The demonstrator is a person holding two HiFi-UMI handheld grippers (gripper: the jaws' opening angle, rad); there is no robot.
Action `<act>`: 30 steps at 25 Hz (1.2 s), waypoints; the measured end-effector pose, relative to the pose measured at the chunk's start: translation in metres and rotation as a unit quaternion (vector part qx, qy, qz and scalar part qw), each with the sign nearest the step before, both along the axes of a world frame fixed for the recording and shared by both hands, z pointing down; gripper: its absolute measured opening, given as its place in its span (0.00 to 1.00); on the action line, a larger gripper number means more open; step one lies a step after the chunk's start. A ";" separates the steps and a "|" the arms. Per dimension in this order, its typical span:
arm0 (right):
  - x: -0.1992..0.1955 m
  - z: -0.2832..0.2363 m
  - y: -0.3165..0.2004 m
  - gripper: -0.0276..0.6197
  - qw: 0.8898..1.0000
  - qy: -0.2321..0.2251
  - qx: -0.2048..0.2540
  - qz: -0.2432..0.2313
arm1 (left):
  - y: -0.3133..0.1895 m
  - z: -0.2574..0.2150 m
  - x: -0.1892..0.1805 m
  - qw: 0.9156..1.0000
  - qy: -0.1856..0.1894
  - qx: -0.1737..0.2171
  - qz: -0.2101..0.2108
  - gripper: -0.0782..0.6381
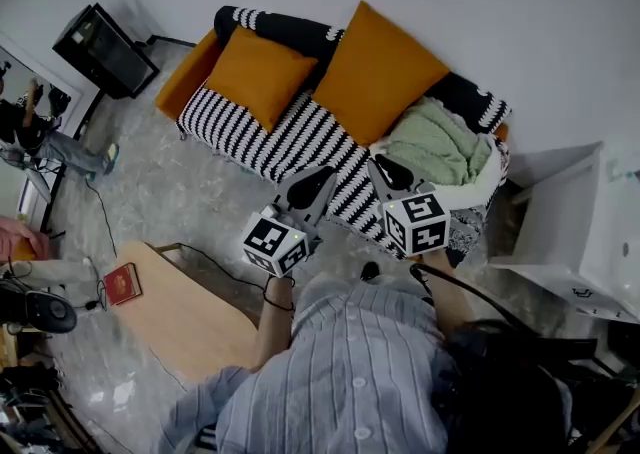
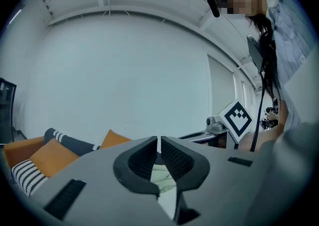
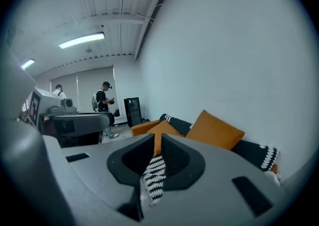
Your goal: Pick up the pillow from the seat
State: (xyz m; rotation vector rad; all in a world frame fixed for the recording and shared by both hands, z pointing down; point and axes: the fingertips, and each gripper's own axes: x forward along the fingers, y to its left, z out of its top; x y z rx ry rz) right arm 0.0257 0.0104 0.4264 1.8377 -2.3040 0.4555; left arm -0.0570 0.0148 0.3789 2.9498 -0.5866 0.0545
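Observation:
Two orange pillows rest on a sofa (image 1: 300,137) with a black-and-white striped seat. The smaller pillow (image 1: 258,74) leans at the left end; the larger one (image 1: 377,70) stands against the back in the middle. The right gripper view shows the larger pillow (image 3: 215,129) and the smaller pillow (image 3: 158,129) too. My left gripper (image 1: 320,182) hovers shut over the seat's front edge, holding nothing. My right gripper (image 1: 385,170) is shut and empty, just before the green blanket (image 1: 440,145). In their own views the left gripper (image 2: 159,143) and right gripper (image 3: 157,140) show jaws closed together.
A wooden table (image 1: 185,312) with a red book (image 1: 122,283) stands at my lower left. A black speaker (image 1: 105,49) sits far left, a white cabinet (image 1: 570,232) right of the sofa. Other people (image 3: 102,101) stand farther off in the room.

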 end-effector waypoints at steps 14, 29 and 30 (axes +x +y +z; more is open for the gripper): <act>0.028 0.009 0.010 0.12 1.000 -0.008 -0.005 0.024 | 0.005 0.004 0.026 1.000 -0.004 -0.007 0.022 0.13; 0.069 0.026 -0.042 0.12 0.997 -0.013 -0.023 0.066 | -0.059 0.021 0.059 0.998 -0.010 -0.023 0.051 0.13; 0.071 0.027 -0.049 0.12 0.997 -0.015 -0.024 0.069 | -0.066 0.021 0.061 0.998 -0.010 -0.023 0.053 0.13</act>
